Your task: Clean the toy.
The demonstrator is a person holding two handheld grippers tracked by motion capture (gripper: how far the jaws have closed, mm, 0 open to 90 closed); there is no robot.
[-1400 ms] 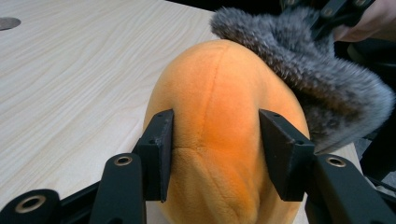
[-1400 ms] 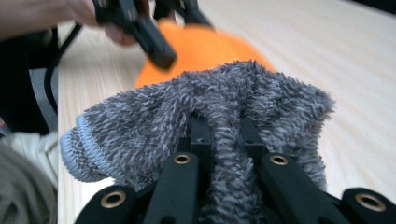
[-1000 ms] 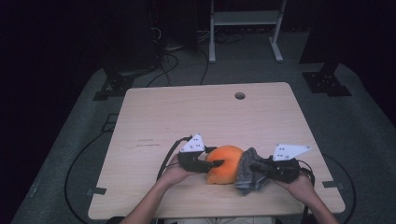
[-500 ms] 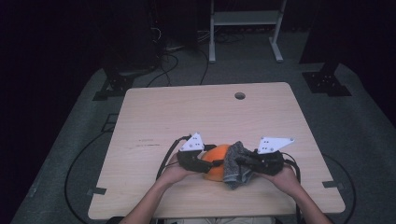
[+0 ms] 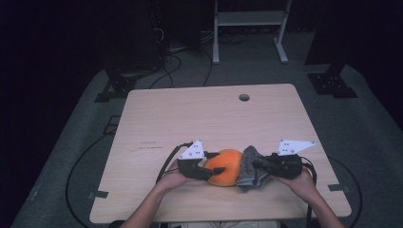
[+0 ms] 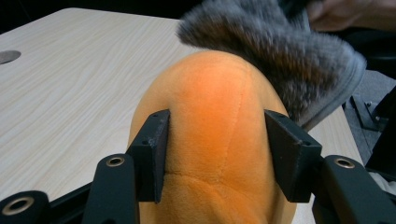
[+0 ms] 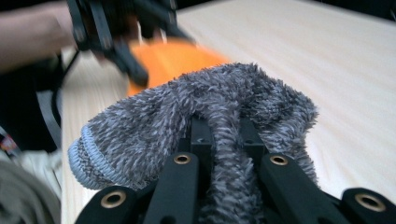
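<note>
Left claw grips the round orange plush ball, pads pressed into both flanks; its jaws have just been closing slightly on the plush. Right claw is pinched narrow on a fold of the fuzzy grey terry cloth. Step in hand looks like wiping or wrapping the ball: the cloth drapes against the ball's right side, touching it. Next move likely calls for dragging the cloth over the top while the left holds firm. Ball sits on the light wooden table, near the front edge, between both claws.
</note>
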